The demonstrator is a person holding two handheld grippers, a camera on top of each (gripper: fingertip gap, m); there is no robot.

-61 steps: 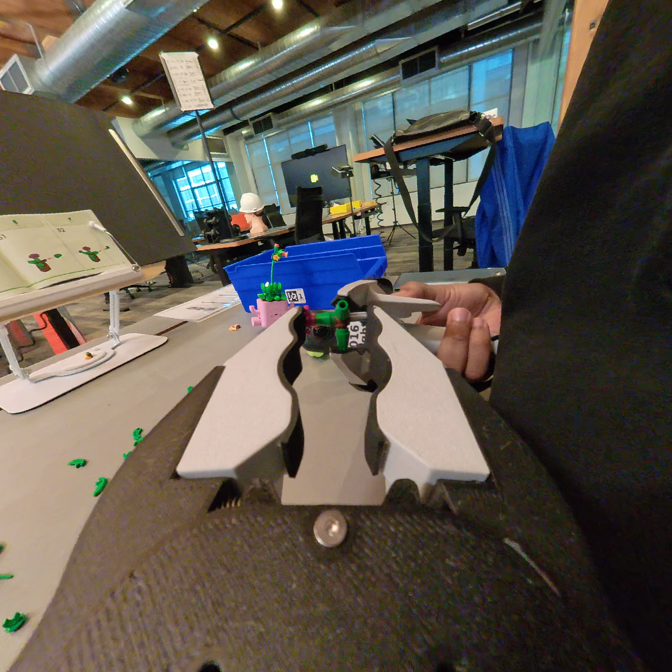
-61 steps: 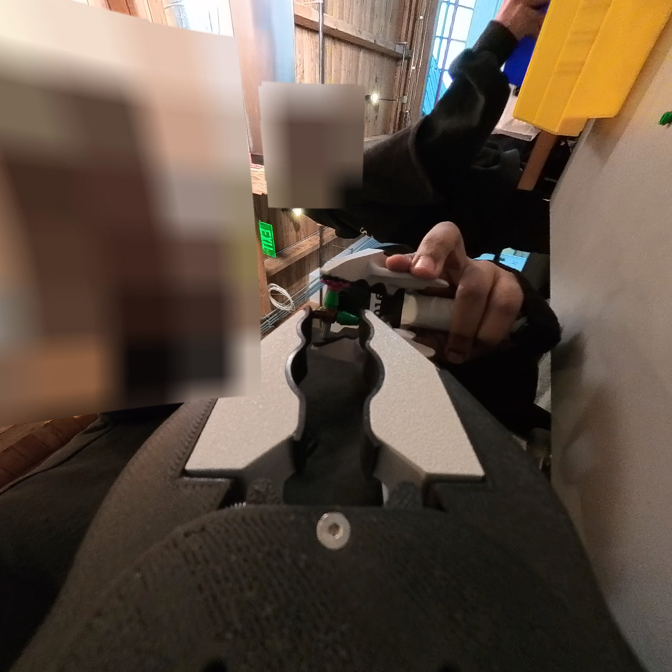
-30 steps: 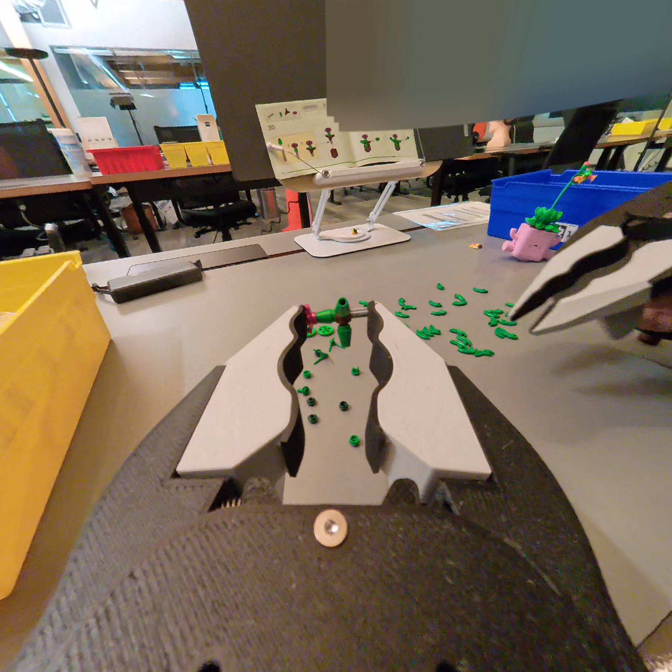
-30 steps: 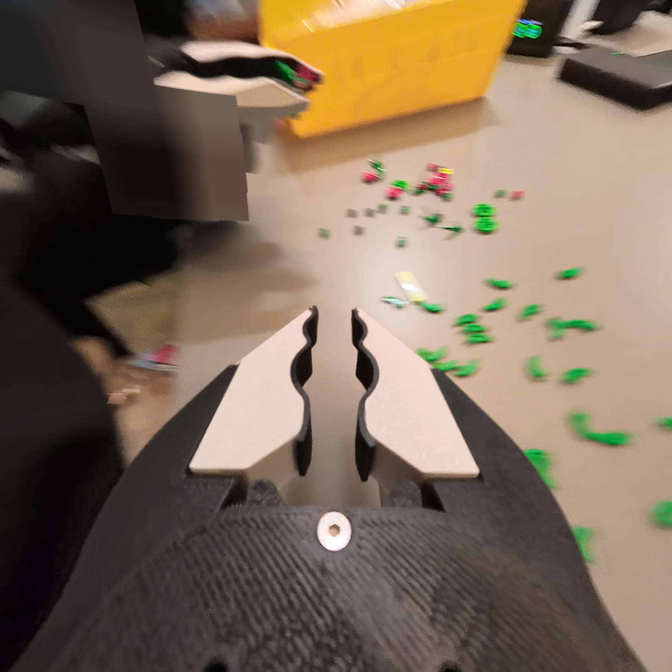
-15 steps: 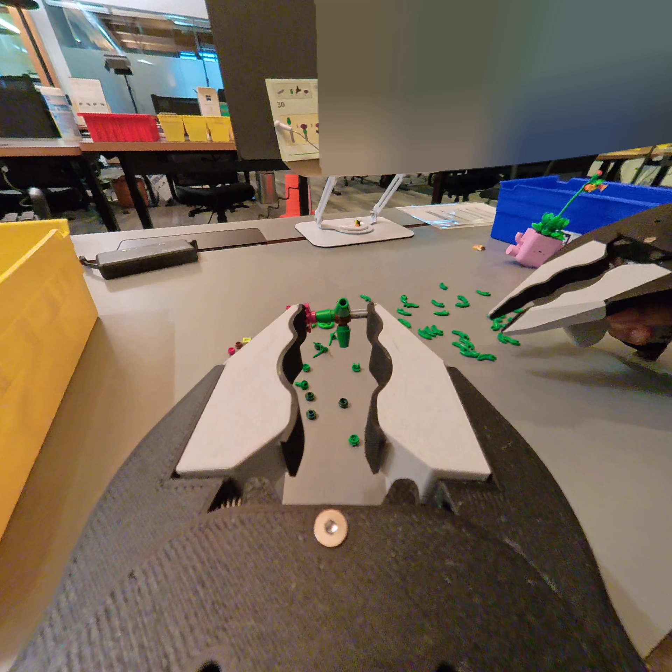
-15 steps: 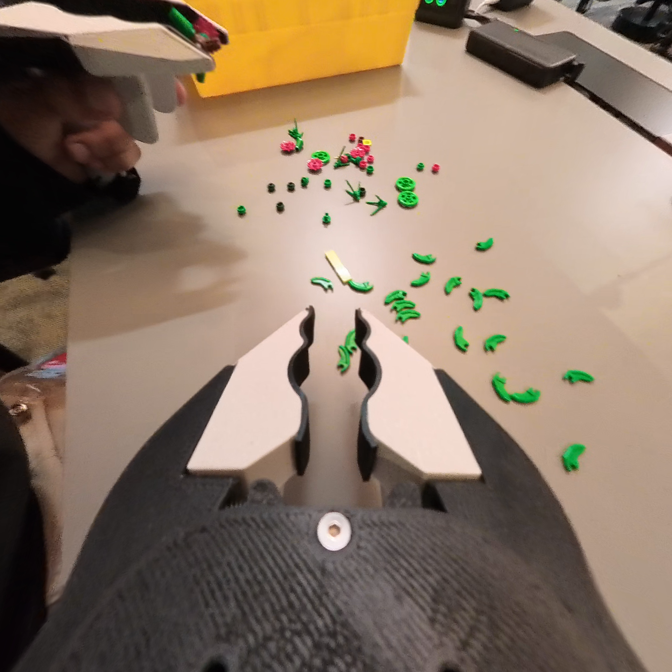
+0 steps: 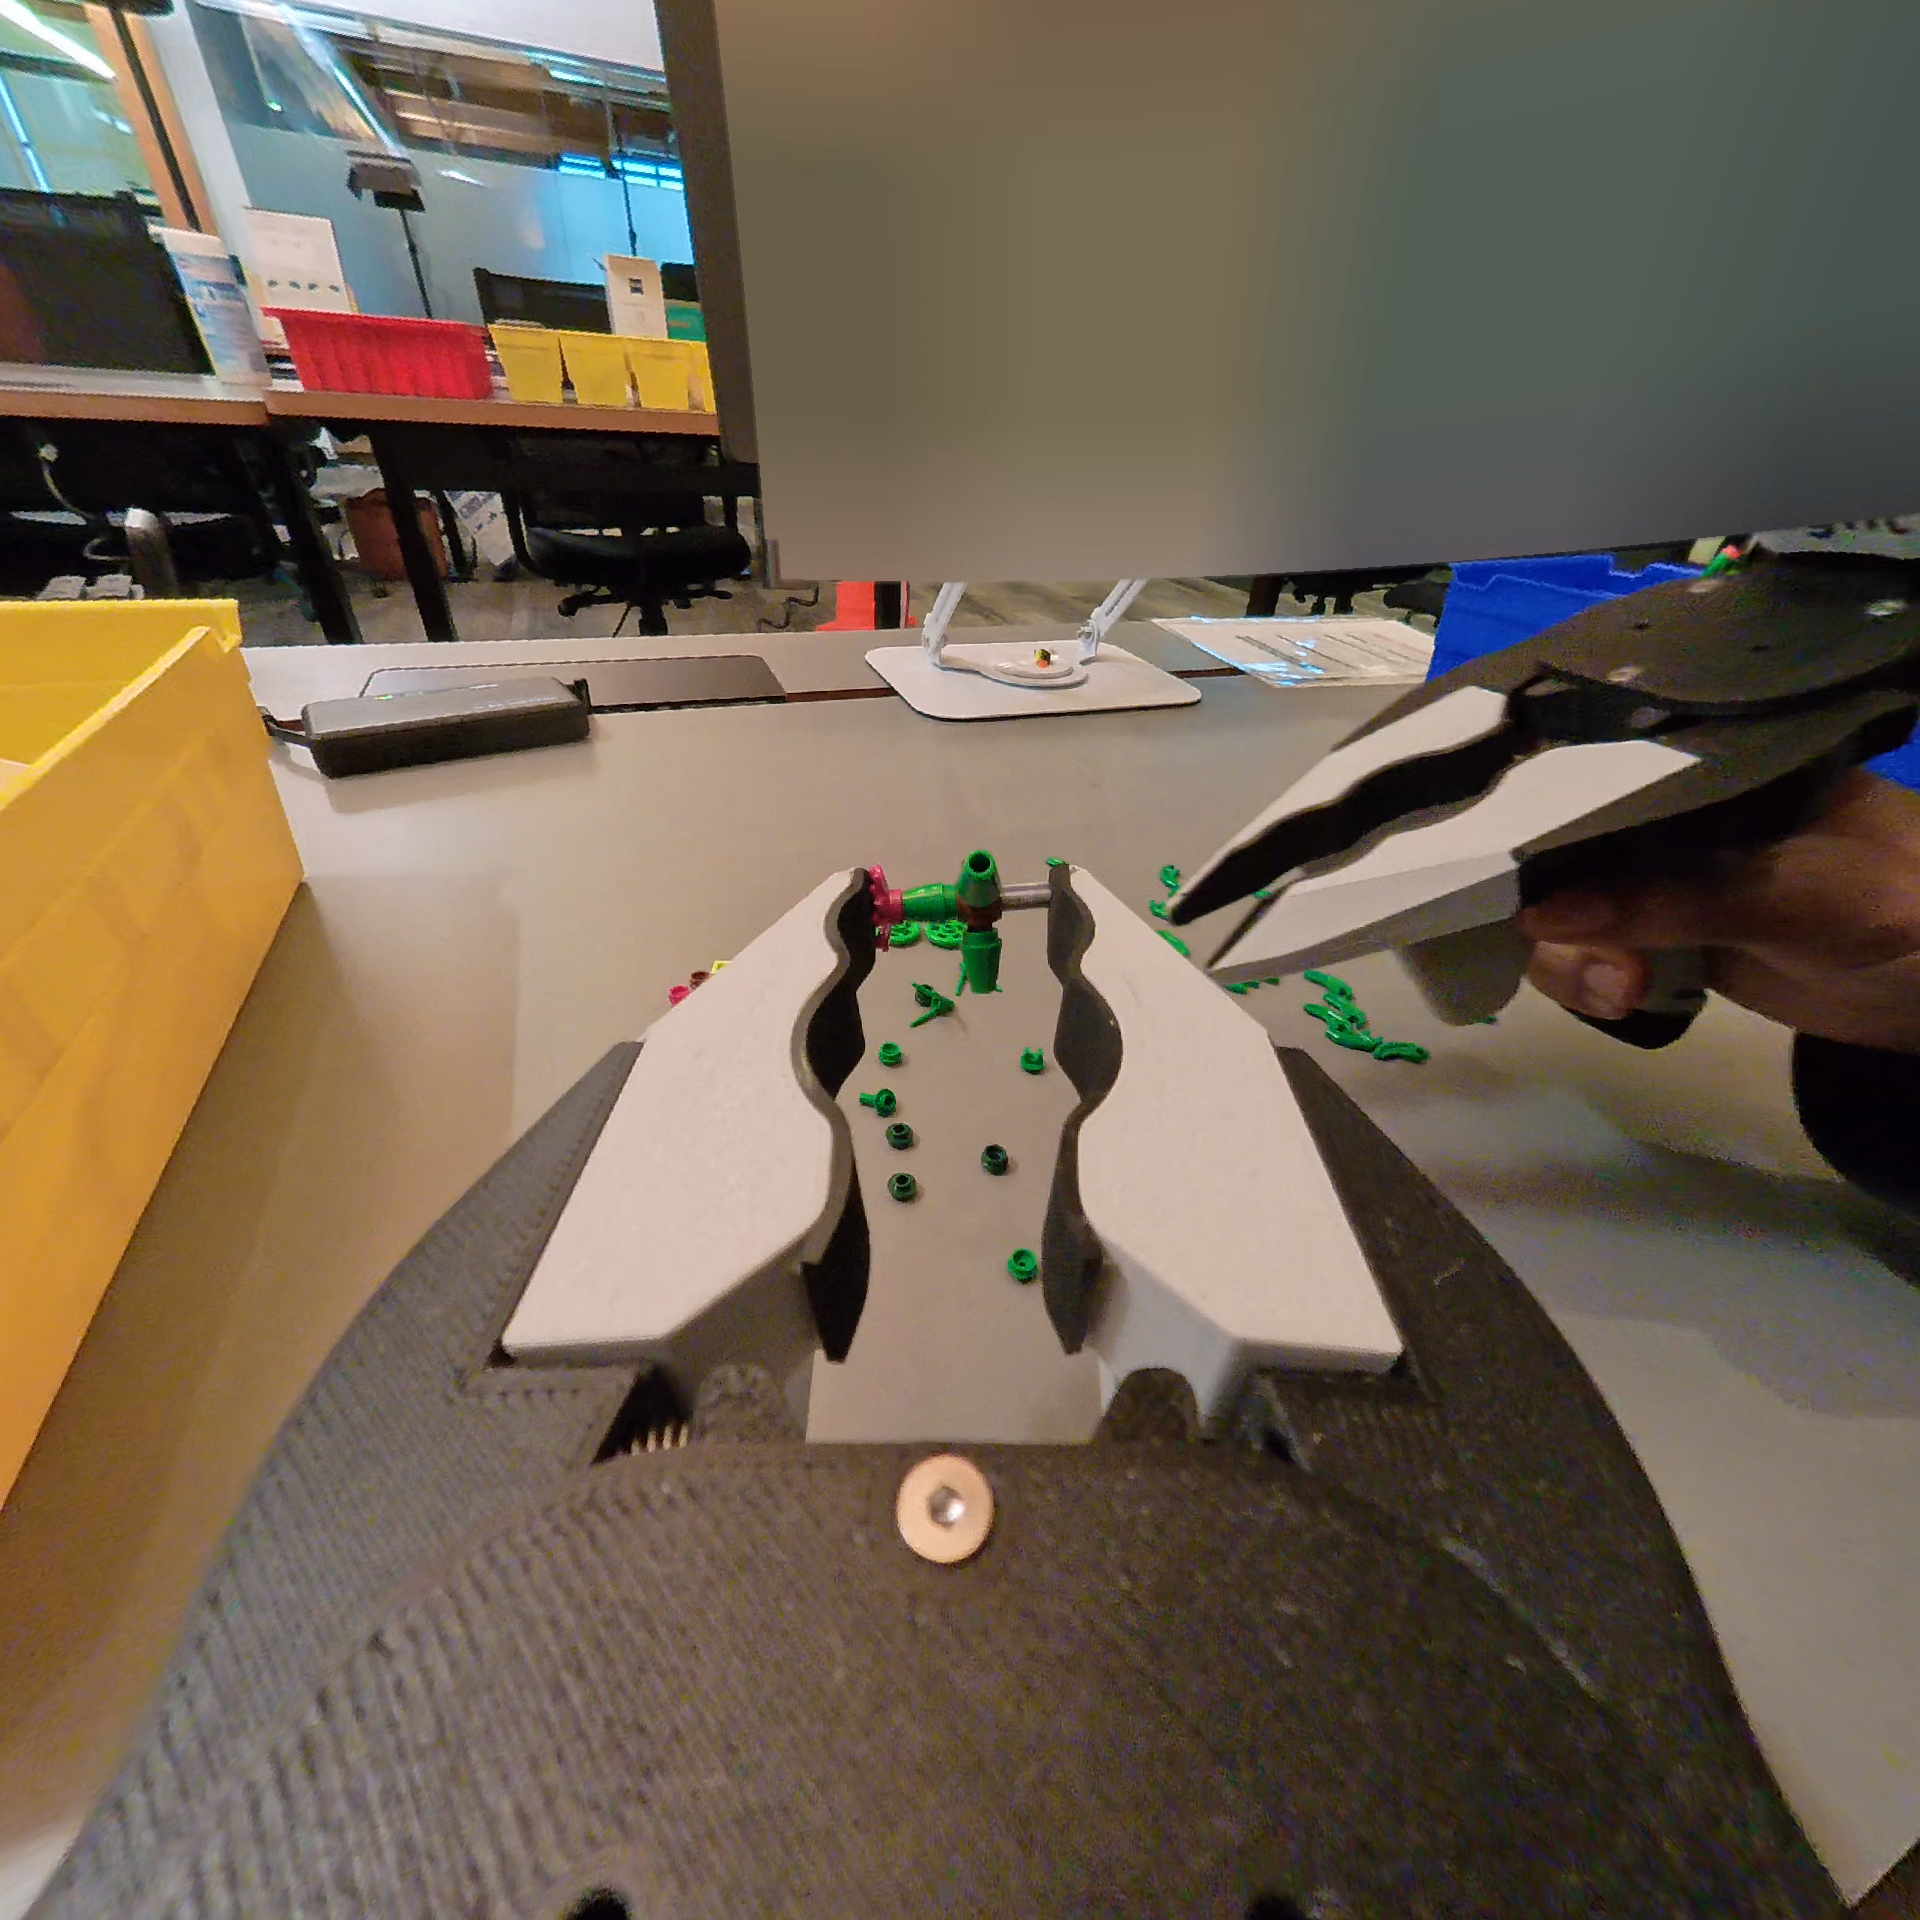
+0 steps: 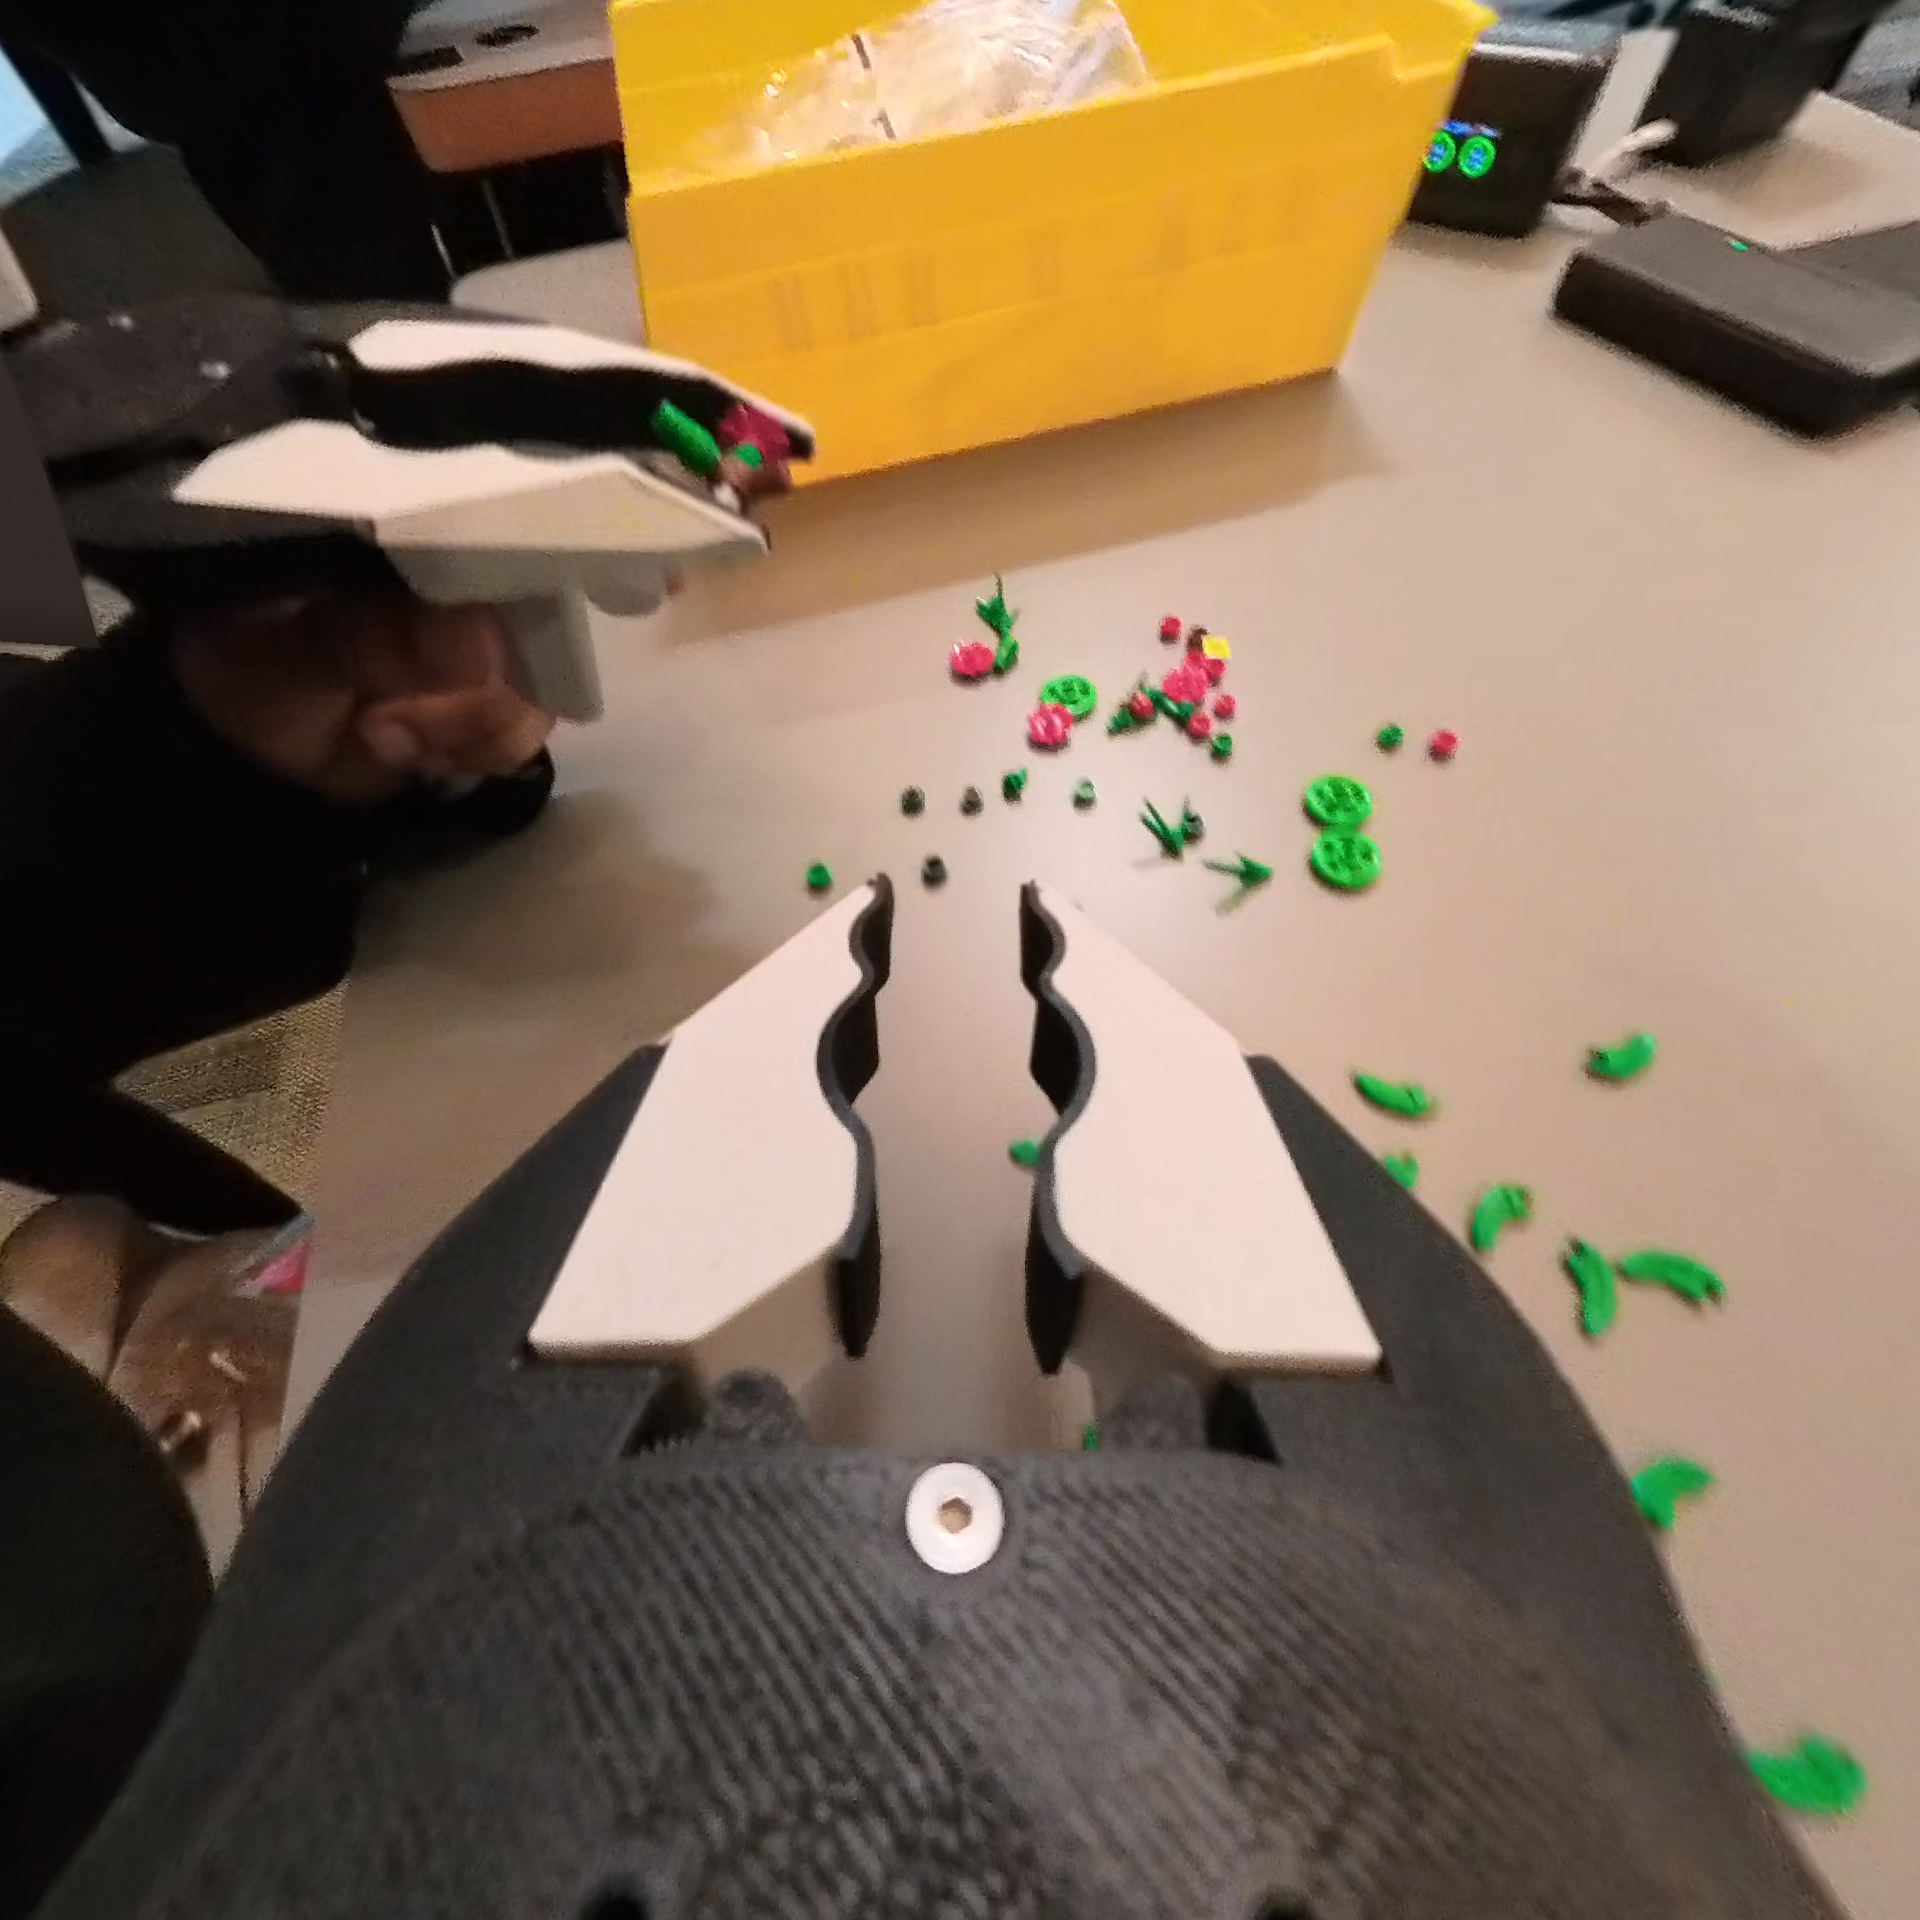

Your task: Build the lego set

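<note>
My left gripper [image 7: 958,878] is shut on a small lego flower stem [image 7: 977,904], green cones on a grey bar with a pink bloom, held crosswise at the fingertips above the grey table [image 7: 623,852]. It shows at upper left in the right wrist view [image 8: 779,488] with the stem [image 8: 717,447]. My right gripper [image 8: 956,891] is open and empty, its jaws a narrow gap apart, low over the loose pieces. In the left wrist view its tips [image 7: 1195,940] are just right of my left fingertips. Green studs [image 7: 902,1132], curved leaves [image 8: 1590,1283], round plates [image 8: 1340,831] and pink blooms [image 8: 1184,686] lie scattered.
A yellow bin [image 7: 125,883] stands at the table's left, also in the right wrist view [image 8: 997,260]. A black power brick [image 7: 447,717] and a white stand base [image 7: 1029,675] sit at the back. A blue bin [image 7: 1507,613] is at back right. A hand [image 7: 1714,935] holds the right gripper.
Two seconds ago both grippers met raised at the stem. They parted and came down over the table. In the last half second the right gripper moved in toward my left fingertips.
</note>
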